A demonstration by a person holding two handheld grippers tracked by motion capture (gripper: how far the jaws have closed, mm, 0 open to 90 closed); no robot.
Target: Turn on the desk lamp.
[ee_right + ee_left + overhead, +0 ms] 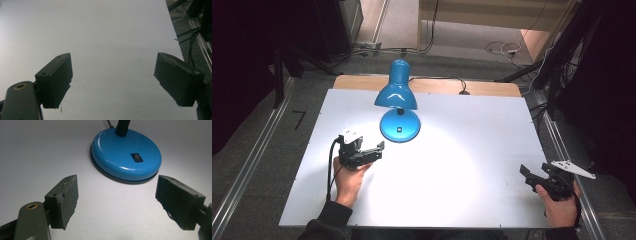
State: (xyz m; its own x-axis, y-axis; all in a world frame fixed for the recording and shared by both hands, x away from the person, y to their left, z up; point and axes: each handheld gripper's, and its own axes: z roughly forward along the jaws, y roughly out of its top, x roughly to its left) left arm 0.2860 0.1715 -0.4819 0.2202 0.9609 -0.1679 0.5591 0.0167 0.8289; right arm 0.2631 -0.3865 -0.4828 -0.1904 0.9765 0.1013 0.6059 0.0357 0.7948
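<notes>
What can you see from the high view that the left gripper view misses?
The high view alone gives the blue desk lamp's shade, the person's two hands, the right hand-held gripper with open jaws and the left hand-held gripper's body. The left gripper view alone gives a close look at the small black rocker switch and the left hand-held gripper's open jaws from behind. Both share the round glossy blue lamp base and the white table top.

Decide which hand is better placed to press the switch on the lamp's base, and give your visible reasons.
Probably the left. The left gripper sits open beside the lamp base, facing its switch. The right gripper rests at the table's far edge.
</notes>
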